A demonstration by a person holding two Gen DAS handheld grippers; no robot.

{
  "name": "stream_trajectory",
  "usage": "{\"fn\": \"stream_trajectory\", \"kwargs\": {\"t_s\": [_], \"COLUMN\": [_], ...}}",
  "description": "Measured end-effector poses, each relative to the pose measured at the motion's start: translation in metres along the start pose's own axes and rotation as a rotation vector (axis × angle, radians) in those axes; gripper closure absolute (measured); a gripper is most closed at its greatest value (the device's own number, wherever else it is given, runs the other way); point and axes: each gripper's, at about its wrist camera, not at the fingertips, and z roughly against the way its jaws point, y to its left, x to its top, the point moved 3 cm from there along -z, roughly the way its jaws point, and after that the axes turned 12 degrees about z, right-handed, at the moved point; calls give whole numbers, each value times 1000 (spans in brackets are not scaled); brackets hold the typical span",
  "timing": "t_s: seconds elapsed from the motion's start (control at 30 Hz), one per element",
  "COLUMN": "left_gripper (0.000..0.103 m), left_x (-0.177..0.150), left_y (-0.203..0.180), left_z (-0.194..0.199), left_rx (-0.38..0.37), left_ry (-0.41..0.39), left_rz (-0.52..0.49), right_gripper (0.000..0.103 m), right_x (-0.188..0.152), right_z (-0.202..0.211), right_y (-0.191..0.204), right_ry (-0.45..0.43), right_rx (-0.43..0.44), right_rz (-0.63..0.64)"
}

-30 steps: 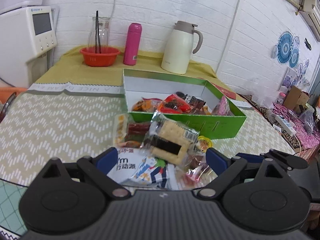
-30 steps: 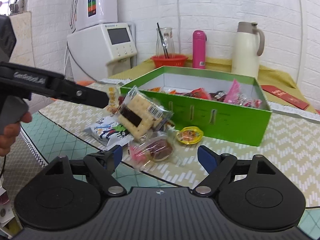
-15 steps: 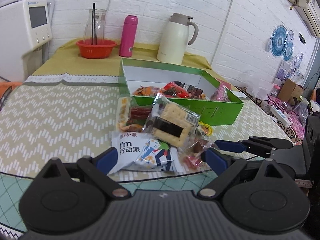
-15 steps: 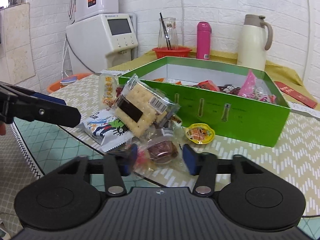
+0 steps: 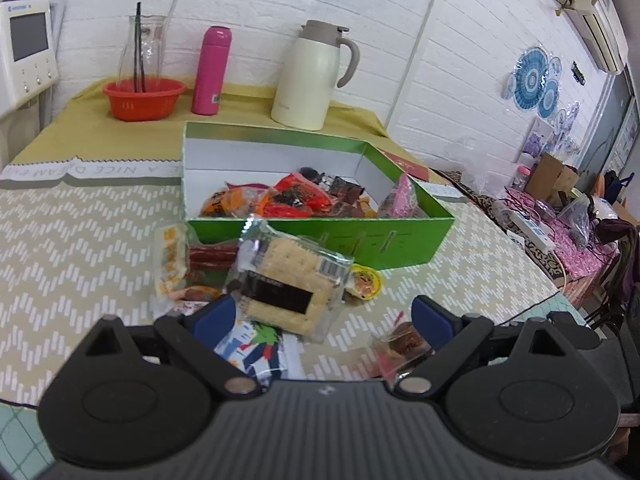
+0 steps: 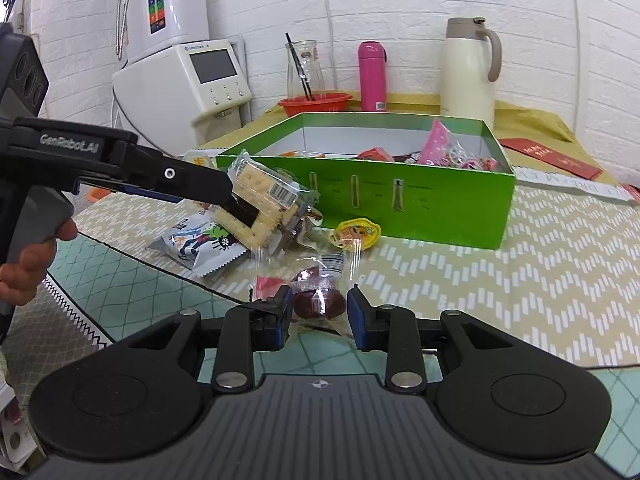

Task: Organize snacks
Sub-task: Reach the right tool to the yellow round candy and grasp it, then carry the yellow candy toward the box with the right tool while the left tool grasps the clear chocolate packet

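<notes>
A green box (image 5: 384, 240) (image 6: 440, 216) holds several wrapped snacks. Loose snacks lie in front of it: a cracker pack (image 5: 288, 284) (image 6: 264, 204), a white cartoon packet (image 5: 256, 344) (image 6: 200, 244), a yellow jelly cup (image 5: 364, 280) (image 6: 356, 232) and a clear-wrapped brown snack (image 5: 404, 344) (image 6: 318, 300). My right gripper (image 6: 318, 314) is shut on the brown snack at the table's front edge. My left gripper (image 5: 324, 320) is open, its fingers on either side of the cracker pack and the cartoon packet; it also shows in the right wrist view (image 6: 192, 188).
A cream thermos jug (image 5: 312, 76), a pink bottle (image 5: 210, 72), a red bowl (image 5: 144, 98) with a glass carafe, and a white appliance (image 6: 188, 80) stand behind the box. Red envelopes (image 6: 552, 156) lie at the right. The table edge runs close to both grippers.
My right gripper has closed on the brown wrapped snack and pulled it toward the table's front edge. My left gripper has moved forward over the cracker pack and stayed open.
</notes>
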Motion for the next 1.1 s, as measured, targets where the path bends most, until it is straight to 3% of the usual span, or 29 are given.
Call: {"fn": "stream_trajectory", "kwargs": {"t_s": [0.23, 0.37, 0.53, 0.77, 0.8, 0.83, 1.1], "left_gripper": [10, 10, 11, 11, 11, 11, 16], "left_x": [-26, -33, -38, -36, -35, -35, -31], "left_y": [-27, -40, -43, -42, -43, -43, -58], "left_z": [-3, -20, -37, -37, -39, -41, -60], "left_rx": [-88, -95, -98, -92, -89, -90, -86], "left_ry": [79, 109, 146, 138, 135, 134, 129], "left_rz": [-59, -83, -78, -68, -66, -65, -102], "right_gripper": [48, 47, 45, 42, 58, 64, 64], "right_x": [17, 29, 36, 34, 32, 30, -3], "right_z": [10, -21, -56, -84, -83, -80, -26], "right_y": [-31, -47, -49, -49, -50, -52, -79], "right_ry": [-86, -26, 14, 69, 75, 75, 60], "right_rx": [-23, -47, 62, 95, 95, 91, -27], "right_rz": [-73, -53, -76, -78, -81, -88, -156]}}
